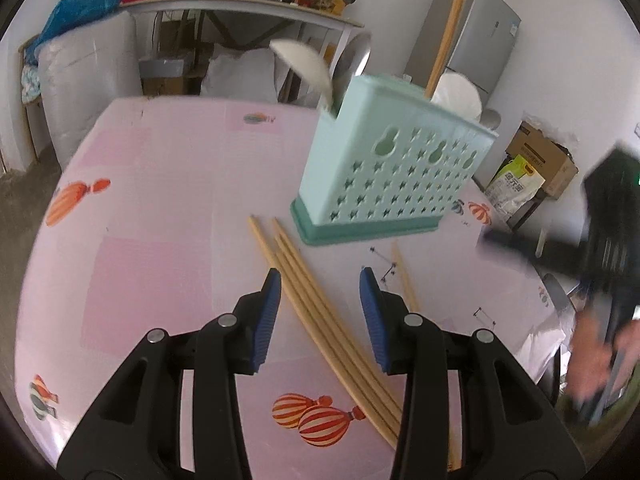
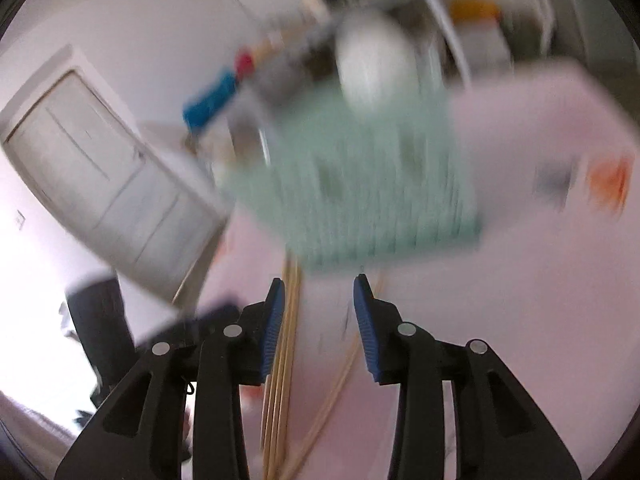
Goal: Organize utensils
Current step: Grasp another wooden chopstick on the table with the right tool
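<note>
On the pink desk (image 1: 168, 208), just in front of the mint utensil holder (image 1: 392, 172), three wooden chopsticks (image 1: 320, 312) are laid side by side, with a fourth chopstick (image 1: 406, 280) slightly apart from them. The left claw (image 1: 320, 280) is held partly open above the three, which are seen between its blue pads with nothing gripped. Inside the holder, a white spoon (image 1: 304, 64), a chopstick and a white lid-like thing are stood upright. The right claw (image 2: 319, 284) (its view is badly blurred) is likewise parted and empty, with the chopsticks seen below its left pad, before the holder.
</note>
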A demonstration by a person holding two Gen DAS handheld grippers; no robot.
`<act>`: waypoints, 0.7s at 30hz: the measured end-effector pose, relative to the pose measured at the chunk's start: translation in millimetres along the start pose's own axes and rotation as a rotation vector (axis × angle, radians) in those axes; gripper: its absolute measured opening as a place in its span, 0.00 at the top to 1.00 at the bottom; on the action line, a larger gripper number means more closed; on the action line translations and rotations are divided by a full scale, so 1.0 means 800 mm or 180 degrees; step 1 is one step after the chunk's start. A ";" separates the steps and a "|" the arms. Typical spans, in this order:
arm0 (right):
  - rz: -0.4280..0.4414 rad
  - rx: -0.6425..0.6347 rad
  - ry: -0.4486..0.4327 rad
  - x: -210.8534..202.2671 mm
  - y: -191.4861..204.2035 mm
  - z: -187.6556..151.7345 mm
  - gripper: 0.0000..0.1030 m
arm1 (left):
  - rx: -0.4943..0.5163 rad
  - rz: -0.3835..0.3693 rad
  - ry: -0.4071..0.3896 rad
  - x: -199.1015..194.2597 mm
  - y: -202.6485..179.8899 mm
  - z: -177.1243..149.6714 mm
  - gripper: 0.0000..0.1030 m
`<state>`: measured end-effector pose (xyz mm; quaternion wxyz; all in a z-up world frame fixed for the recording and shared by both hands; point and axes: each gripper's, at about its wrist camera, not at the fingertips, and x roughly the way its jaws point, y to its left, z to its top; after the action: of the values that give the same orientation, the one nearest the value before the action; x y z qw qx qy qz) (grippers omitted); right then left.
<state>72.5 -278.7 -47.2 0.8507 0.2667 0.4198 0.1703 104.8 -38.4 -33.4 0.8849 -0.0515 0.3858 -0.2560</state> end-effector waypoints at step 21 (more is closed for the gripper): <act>-0.1291 -0.0607 0.0498 0.090 0.036 -0.007 0.93 | -0.0103 0.0113 0.0114 0.015 0.017 -0.019 0.65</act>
<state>108.5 -217.2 -77.3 0.8537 0.0812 0.5114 0.0548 106.9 -31.1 -56.0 0.8812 -0.0544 0.4066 -0.2349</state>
